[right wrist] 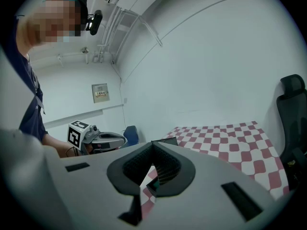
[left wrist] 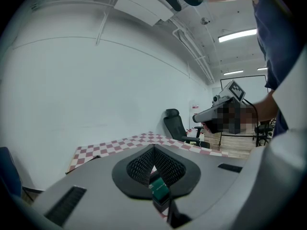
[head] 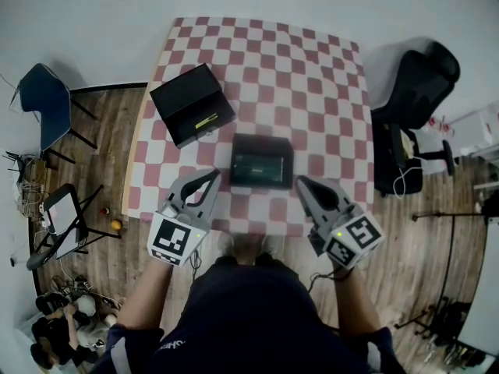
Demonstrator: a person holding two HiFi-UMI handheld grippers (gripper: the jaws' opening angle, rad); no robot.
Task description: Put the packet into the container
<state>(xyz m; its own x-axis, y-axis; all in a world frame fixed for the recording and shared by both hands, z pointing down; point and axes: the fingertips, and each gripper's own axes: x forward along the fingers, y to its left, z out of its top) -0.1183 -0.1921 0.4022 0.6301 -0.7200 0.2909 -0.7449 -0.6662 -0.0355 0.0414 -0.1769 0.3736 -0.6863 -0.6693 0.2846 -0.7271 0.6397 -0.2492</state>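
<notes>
A dark rectangular packet with a green face (head: pixel 263 160) lies flat near the front middle of the checkered table (head: pixel 312 92). A black box-like container (head: pixel 192 104) with a yellow-green strip sits behind it to the left. My left gripper (head: pixel 215 175) hovers just left of the packet's front corner, jaws shut and empty. My right gripper (head: pixel 300 181) hangs by the packet's front right corner, jaws also shut on nothing. Through the left gripper (left wrist: pixel 153 148) a green bit of the packet (left wrist: pixel 158 188) shows. Below the right gripper (right wrist: pixel 153 145) a packet corner (right wrist: pixel 152 185) peeks out.
A black office chair (head: pixel 413 92) stands off the table's right edge. A blue chair (head: pixel 43 100) and a stand with cables (head: pixel 62 220) are on the wooden floor at the left. The person stands at the table's front edge.
</notes>
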